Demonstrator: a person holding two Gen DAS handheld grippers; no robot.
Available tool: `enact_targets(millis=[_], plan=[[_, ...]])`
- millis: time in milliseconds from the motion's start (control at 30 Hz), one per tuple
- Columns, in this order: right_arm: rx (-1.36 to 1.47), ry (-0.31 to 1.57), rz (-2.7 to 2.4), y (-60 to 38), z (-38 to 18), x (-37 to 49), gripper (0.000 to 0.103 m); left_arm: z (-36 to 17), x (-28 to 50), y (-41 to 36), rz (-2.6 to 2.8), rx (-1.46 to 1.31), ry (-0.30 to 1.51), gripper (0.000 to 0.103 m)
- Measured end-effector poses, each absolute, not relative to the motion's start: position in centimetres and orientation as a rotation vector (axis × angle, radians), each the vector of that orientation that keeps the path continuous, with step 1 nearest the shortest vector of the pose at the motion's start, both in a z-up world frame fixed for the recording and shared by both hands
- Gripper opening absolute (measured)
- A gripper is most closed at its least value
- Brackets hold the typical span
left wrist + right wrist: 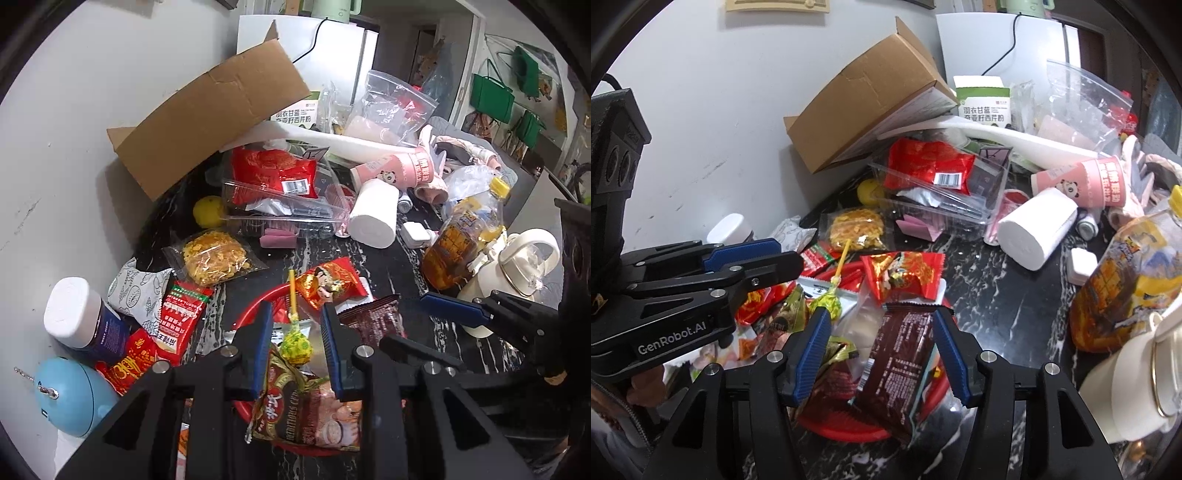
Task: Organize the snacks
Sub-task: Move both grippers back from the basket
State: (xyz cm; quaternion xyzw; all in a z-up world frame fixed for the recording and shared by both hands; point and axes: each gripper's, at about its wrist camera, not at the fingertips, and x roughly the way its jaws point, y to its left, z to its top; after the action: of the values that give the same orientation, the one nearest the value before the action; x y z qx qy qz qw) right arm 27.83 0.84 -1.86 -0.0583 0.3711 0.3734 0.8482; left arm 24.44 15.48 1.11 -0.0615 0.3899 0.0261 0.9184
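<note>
The right gripper (pixel 879 345) stands half open around a dark brown foil snack packet (pixel 897 365), pads apart from it, on the round red plastic tray (pixel 846 430) at lower centre. Only the left wrist view shows the left gripper (pixel 297 347) shut on nothing above the green-wrapped lollipop (pixel 295 345). The tray's near rim is hidden behind both grippers.

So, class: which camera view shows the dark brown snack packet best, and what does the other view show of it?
The right wrist view: the brown packet lies nearly whole between the tool's blue fingers, over the red plate. The left wrist view shows only its upper part, cut off by the black tool frame.
</note>
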Motion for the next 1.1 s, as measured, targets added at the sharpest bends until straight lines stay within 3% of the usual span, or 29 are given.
enact_targets(millis=[767, 1100], plan=[[-0.105, 0.662, 0.68, -4.0, 3.2, 20.6, 0.058, 5.9, 17.7, 11.5, 0.108, -0.028, 0.698, 0.026], [-0.108, 0.578, 0.631, -6.7, 6.4, 14.8, 0.067, 8.4, 12.8, 9.4, 0.105, -0.011, 0.643, 0.026]])
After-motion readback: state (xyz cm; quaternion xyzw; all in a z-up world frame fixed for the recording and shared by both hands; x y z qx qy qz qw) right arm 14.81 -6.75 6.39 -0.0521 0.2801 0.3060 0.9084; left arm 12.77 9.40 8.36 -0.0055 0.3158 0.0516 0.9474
